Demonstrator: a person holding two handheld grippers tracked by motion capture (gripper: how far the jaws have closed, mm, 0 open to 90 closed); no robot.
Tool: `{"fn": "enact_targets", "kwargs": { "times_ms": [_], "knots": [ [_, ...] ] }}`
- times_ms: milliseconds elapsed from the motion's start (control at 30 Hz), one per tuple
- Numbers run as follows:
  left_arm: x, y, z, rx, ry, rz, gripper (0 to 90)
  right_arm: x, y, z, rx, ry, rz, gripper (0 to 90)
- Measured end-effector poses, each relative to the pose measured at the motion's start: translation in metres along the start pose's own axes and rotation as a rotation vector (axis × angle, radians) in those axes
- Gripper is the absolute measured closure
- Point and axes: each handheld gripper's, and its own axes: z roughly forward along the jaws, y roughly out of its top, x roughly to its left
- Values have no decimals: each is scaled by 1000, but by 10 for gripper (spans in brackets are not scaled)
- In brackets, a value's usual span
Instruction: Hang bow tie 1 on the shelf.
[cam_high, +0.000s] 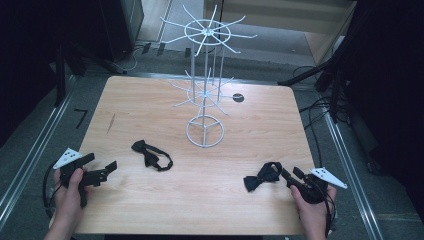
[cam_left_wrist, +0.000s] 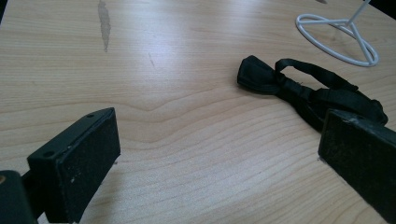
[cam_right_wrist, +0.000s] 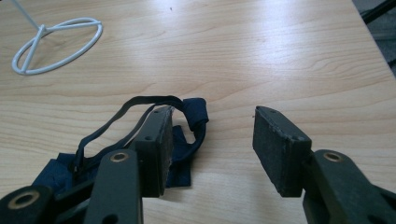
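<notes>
Right hand-held gripper (cam_right_wrist: 210, 154): jaws stood partly apart, gripping nothing; one jaw lay over the near bow tie (cam_right_wrist: 187, 140), the gap beside it bare.
Left hand-held gripper (cam_left_wrist: 219, 158): jaws wide apart, empty.
Far bow tie (cam_left_wrist: 308, 88): on the surface (cam_high: 250, 130) just beyond the left jaws.
Wire rack (cam_high: 205, 131): upright farther back.

Table (cam_high: 150, 100): a light wooden top with rounded corners is filling the middle of the high view, catching a pale sheen.
Floor (cam_high: 30, 125): grey carpet is showing at left and right of the table.
Rails (cam_high: 350, 165): metal strips are running along the floor at both sides.
Cables (cam_high: 312, 112): black leads are trailing at the right.
Back: dark stands are flanking a pale wooden panel (cam_high: 280, 20) at the upper right.
</notes>
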Motion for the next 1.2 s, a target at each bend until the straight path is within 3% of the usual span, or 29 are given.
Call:
{"fn": "enact_targets", "kwargs": {
  "times_ms": [333,500,667,933,1000,1100,1200],
  "knots": [
    [0,0,0,2,2,-1,0,9,0,12,46,-4,-23,485],
    [0,0,0,3,3,-1,0,5,0,20,105,-17,15,540],
    [0,0,0,5,4,-1,0,5,3,23,118,-34,17,583],
    [0,0,0,5,3,-1,0,11,6,28,206,-58,-59,726],
    [0,0,0,5,3,-1,0,12,7,29,216,-59,-62,731],
    [0,0,0,5,3,0,0,16,14,32,274,-68,-90,815],
    [0,0,0,5,3,1,0,16,19,35,318,-55,-84,854]
  ]
}}
